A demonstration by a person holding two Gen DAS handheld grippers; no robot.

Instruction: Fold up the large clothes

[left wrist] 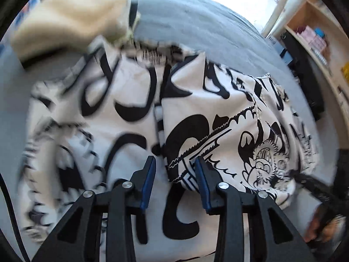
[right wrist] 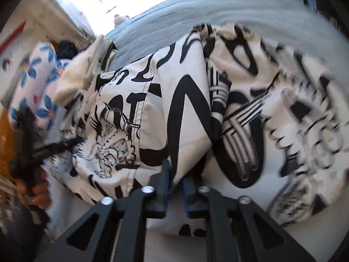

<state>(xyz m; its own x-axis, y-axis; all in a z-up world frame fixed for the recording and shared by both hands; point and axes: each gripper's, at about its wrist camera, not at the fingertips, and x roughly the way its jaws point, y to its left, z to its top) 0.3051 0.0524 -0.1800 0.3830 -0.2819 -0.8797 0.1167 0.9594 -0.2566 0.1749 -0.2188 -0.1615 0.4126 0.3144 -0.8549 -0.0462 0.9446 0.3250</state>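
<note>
Right fingers (right wrist: pixel 174 181) pinch the printed garment (right wrist: pixel 185 109); left fingers (left wrist: pixel 175 174) gape empty above it

Both wrist views look forward and down, close over the printed garment (left wrist: pixel 218 113) on the grey bed (left wrist: pixel 196 21), which both share.

Left of the fold that runs down the middle of the black-and-white printed garment (left wrist: pixel 130 100), motion blur smears the print past reading, and the cream cloth (left wrist: pixel 72 15) above it is blurred too. In the right wrist view the garment's right half (right wrist: pixel 305 120) blurs likewise. The right gripper's fingers (right wrist: pixel 165 174) cover the garment's pinched edge, and its far-left side is half hidden behind the blurred left gripper (right wrist: pixel 54 147).
</note>
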